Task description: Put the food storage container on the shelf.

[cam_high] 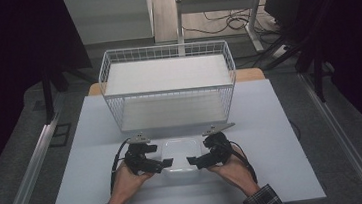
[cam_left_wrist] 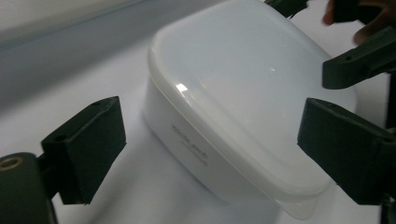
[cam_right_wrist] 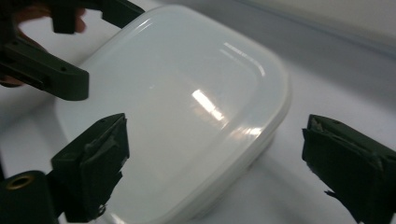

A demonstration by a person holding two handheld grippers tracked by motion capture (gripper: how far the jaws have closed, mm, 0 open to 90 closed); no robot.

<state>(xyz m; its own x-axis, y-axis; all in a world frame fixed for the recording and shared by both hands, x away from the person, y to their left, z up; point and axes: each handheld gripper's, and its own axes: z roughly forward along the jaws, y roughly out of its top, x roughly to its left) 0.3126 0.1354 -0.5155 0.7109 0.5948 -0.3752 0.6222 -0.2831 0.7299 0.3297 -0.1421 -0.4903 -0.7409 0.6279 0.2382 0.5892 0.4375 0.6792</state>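
A white plastic container [cam_high: 179,153] with a smooth shut lid sits on the table near the front edge. My left gripper [cam_high: 163,160] is at its left side and my right gripper [cam_high: 193,159] at its right side, both pointing inward. In the left gripper view the jaws of my left gripper [cam_left_wrist: 217,150] stand wide open around the container [cam_left_wrist: 233,98], with no visible contact. In the right gripper view my right gripper [cam_right_wrist: 222,167] is likewise open, its jaws on either side of the container [cam_right_wrist: 182,116].
A white wire basket [cam_high: 168,90] stands just behind the container on the pale table [cam_high: 273,138]. The opposite gripper shows at the top right [cam_left_wrist: 357,65] of the left gripper view and at the top left [cam_right_wrist: 51,77] of the right gripper view. Bare tabletop lies left and right of the hands.
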